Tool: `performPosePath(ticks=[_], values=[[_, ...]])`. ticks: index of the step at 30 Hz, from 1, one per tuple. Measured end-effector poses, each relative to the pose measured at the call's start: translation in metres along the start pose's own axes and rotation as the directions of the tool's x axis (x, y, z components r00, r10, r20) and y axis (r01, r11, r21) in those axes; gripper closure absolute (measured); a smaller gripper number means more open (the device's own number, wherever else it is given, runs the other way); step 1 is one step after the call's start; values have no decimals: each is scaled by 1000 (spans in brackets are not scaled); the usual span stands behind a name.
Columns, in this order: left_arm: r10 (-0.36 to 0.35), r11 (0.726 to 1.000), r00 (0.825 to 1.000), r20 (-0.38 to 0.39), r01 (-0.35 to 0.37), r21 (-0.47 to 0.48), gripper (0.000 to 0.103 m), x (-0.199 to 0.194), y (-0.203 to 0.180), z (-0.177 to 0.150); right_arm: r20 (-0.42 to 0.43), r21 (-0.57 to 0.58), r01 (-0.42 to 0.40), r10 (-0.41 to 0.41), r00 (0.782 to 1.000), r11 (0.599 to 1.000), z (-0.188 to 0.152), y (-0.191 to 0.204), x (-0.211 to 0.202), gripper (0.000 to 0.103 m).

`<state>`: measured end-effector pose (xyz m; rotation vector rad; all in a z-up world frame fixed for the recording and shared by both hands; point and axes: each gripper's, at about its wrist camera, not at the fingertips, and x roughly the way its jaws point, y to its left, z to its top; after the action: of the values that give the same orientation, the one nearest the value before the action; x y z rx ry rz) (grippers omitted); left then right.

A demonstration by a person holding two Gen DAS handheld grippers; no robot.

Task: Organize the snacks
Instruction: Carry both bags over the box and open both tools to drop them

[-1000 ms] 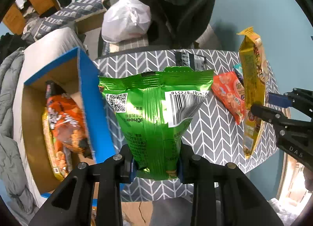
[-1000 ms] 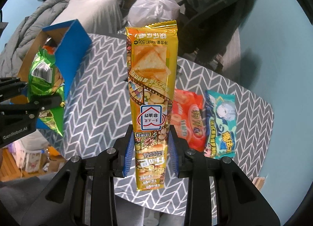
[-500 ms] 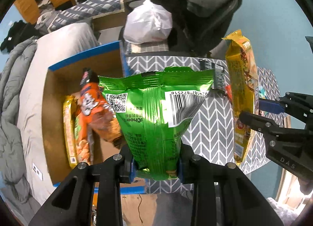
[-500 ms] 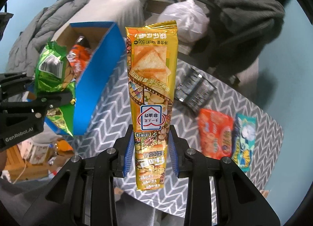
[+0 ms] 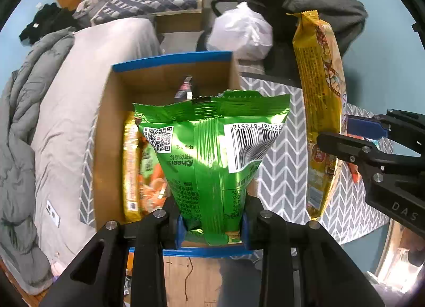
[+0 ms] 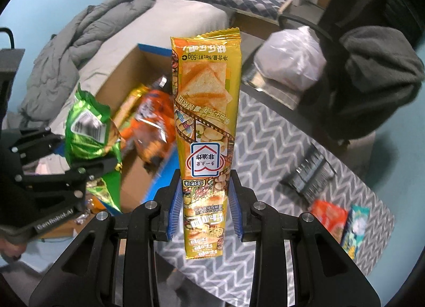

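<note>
Carrying both packets across from the tabletop (image 6: 268, 132), you now have the left gripper (image 5: 212, 230) over the open cardboard box (image 5: 170, 78), where a second ago that box sat off to its left; its jaws are pinched on the bottom of the green snack bag (image 5: 212, 153), which hangs right above the box's middle. Your right gripper (image 6: 204, 206) is clamped on the lower part of the tall yellow cracker packet (image 6: 205, 121), upright, and it has come toward the box too, now near the right wall but seemingly still over the tabletop; so the green bag looks ready to drop, the yellow one close behind. Inside the box a gold packet (image 5: 130, 163) and an orange bag (image 6: 151, 118) fill the left half, leaving room on the right. Left on the tabletop: a black packet (image 6: 309, 174), a red packet (image 6: 328, 216) and a teal packet (image 6: 356, 230) at the near right. Mind the two grippers crowding each other over the box.
</note>
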<state>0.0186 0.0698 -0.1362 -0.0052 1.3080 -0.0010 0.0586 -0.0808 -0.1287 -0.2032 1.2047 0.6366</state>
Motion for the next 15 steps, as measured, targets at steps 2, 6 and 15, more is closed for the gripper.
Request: performPosePath(ticks=[2, 6, 15], values=[[8, 1000, 1000, 4, -8, -22, 71, 0, 13, 2, 5, -4, -20, 20, 1000, 1000, 10, 8, 3, 73], [24, 998, 1000, 9, -24, -63, 71, 1, 37, 6, 11, -26, -45, 45, 999, 999, 29, 27, 12, 73], [53, 991, 999, -4, -53, -123, 71, 14, 78, 5, -6, -75, -100, 100, 995, 992, 60, 69, 35, 73]])
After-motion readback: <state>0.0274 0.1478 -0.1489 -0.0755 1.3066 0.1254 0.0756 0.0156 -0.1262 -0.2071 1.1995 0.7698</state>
